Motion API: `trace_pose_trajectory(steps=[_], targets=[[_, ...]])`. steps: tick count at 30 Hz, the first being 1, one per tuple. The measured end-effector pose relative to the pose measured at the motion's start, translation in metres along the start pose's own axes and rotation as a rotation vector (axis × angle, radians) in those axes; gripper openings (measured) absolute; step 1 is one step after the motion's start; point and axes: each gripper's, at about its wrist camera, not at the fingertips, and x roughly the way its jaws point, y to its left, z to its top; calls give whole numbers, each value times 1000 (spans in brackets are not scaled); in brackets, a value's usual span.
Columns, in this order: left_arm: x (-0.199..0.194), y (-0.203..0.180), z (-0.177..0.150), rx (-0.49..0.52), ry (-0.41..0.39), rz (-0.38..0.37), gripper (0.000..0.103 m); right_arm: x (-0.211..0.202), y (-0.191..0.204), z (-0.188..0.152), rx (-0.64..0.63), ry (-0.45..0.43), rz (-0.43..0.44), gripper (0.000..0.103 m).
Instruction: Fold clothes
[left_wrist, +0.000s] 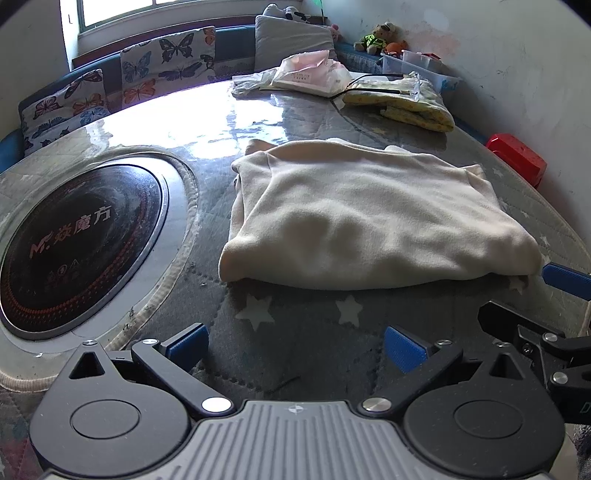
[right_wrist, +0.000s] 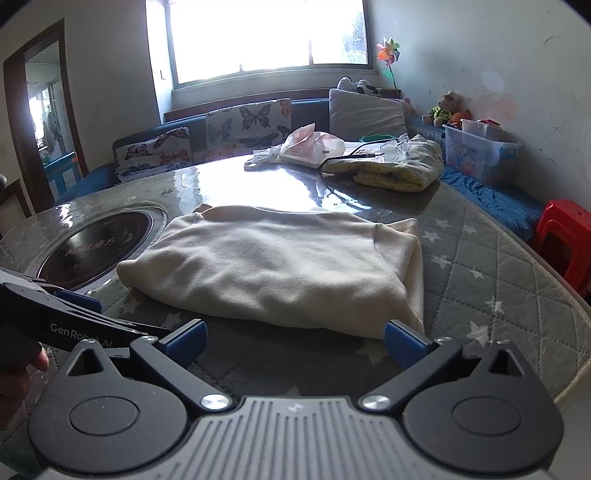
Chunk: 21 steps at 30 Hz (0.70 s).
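Garment, cream (left_wrist: 369, 218), one, folded into a flat wide packet, lying on my worktop (left_wrist: 295, 347) straight ahead of both pairs of jaws.

- Left gripper (left_wrist: 295, 347): jaws released, spread wide, holding nothing, over bare quilted cover just short of the packet's near folded edge.
- Right gripper (right_wrist: 294, 345): jaws likewise released and empty; its right finger sits just beside the packet's near right corner. I judge my right the nearer of the two.
- Long axis of the packet: across me, left to right; near edge is a rounded fold, with looser layers showing at the right side.
- Induction hob (left_wrist: 70, 240), one, set into the worktop left of the garment.
- Yellow patterned cloth (right_wrist: 399, 166), one bundle, well beyond.
- Plastic-wrapped packs (right_wrist: 310, 146), count unclear, at the far edge.
- Red stool (right_wrist: 565, 236), one, off the right side.
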Motion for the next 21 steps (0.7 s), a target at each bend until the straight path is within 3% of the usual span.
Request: trace_pose_trajectory(steps=[21], targets=[[-2, -7, -5, 28, 16, 15, 103, 2, -1, -4, 28, 35, 6, 103]])
